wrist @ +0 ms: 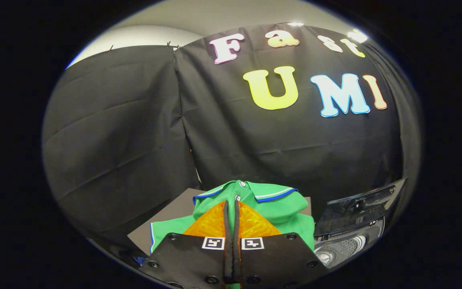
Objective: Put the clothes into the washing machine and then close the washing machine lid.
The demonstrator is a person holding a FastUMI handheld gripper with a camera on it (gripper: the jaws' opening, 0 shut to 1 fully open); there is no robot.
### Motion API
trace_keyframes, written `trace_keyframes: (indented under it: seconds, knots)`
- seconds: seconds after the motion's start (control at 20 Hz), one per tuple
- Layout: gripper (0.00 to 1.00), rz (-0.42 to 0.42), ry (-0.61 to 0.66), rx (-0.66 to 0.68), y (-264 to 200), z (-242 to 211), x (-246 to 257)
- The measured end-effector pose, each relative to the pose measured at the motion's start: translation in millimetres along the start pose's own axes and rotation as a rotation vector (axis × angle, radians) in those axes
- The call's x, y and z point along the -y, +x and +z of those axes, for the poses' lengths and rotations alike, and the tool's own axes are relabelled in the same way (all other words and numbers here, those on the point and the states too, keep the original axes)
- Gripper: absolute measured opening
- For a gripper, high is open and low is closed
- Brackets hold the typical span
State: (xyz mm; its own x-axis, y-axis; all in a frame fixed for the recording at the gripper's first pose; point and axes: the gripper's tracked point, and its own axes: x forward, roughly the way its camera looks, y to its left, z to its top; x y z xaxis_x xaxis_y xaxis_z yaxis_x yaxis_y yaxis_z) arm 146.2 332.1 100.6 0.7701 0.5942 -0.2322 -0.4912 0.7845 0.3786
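Note:
A green polo shirt (279, 200) with blue-and-white trim lies folded on a grey board (175, 208), its collar pointing away from me. My gripper (231, 205) hangs over the shirt with its two fingers pressed together, the tips just below the collar at the button placket. No cloth shows between the fingers. Right of the shirt stands the washing machine, its dark lid (359, 208) raised and the drum opening (343, 247) exposed below it.
Black cloth walls close the booth behind and to the left of the board. The machine's raised lid stands close to the shirt's right side.

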Motion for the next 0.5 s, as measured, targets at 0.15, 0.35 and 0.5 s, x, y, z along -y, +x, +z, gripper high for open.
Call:
trace_keyframes:
  seconds: [0.15,0.35,0.5]
  knots:
    - [0.01,-0.025,0.011,0.019,-15,6,23]
    - [0.01,-0.039,0.022,0.027,-34,8,54]
    - [0.01,-0.051,0.032,0.032,-46,10,81]
